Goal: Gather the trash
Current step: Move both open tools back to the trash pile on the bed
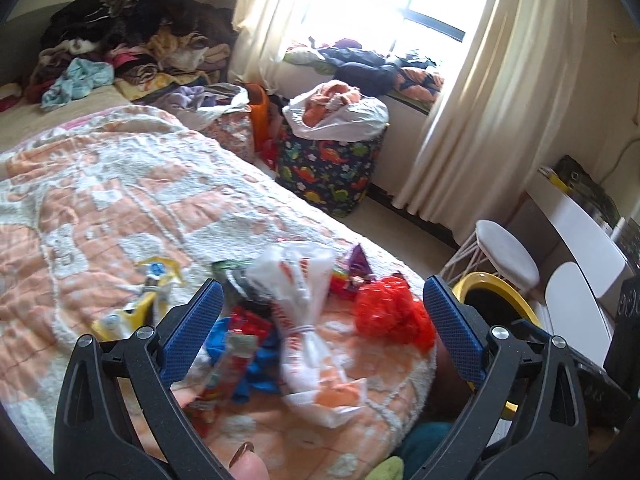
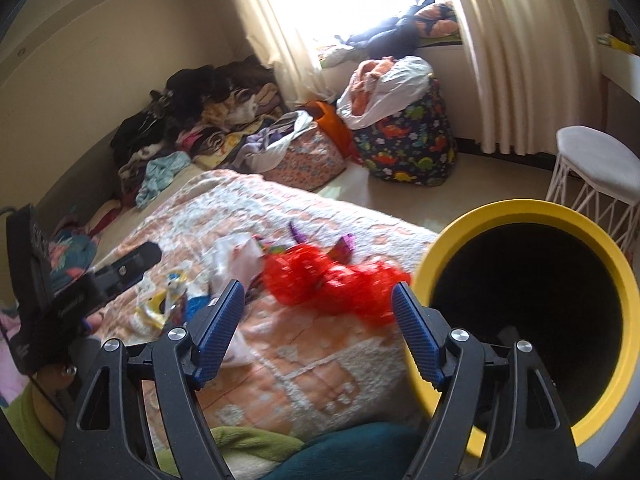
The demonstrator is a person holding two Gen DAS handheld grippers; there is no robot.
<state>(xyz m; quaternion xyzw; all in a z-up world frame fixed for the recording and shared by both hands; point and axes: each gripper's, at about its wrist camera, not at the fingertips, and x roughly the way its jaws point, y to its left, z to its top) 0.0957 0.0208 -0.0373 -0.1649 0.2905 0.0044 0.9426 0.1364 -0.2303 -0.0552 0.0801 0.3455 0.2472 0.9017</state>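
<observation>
A cluttered bedroom, bright window with cream curtains (image 1: 472, 128) at the back, and up front a bed under a peach-and-white textured blanket (image 1: 132, 200). That is where the trash lies: a crumpled red mesh net (image 2: 332, 284) near the blanket's end, a white plastic bag with orange print (image 1: 304, 312) tied in the middle just beside it, purple snack wrappers (image 1: 360, 264) behind them, blue and red packets (image 1: 248, 344) and a yellow-and-white wrapper (image 1: 136, 308) off to the side. All of it is blurred, so labels cannot be read.

The left gripper (image 1: 320, 320) hangs over the pile, blue ribbed jaws spread wide, holding nothing; the white bag shows between them but the pads are clear of it. The right gripper (image 2: 318, 320) is wide open too, empty, with the red net seen beyond its tips.

Beside the bed's end stands a black bin with a yellow rim (image 2: 532, 216), mouth tilted toward the right camera. Further out are a white wire-legged stool (image 2: 596, 172), a dinosaur-print fabric hamper (image 1: 328, 168) stuffed with clothes, and a heap of dark clothing (image 1: 132, 24) at the head of the bed.
</observation>
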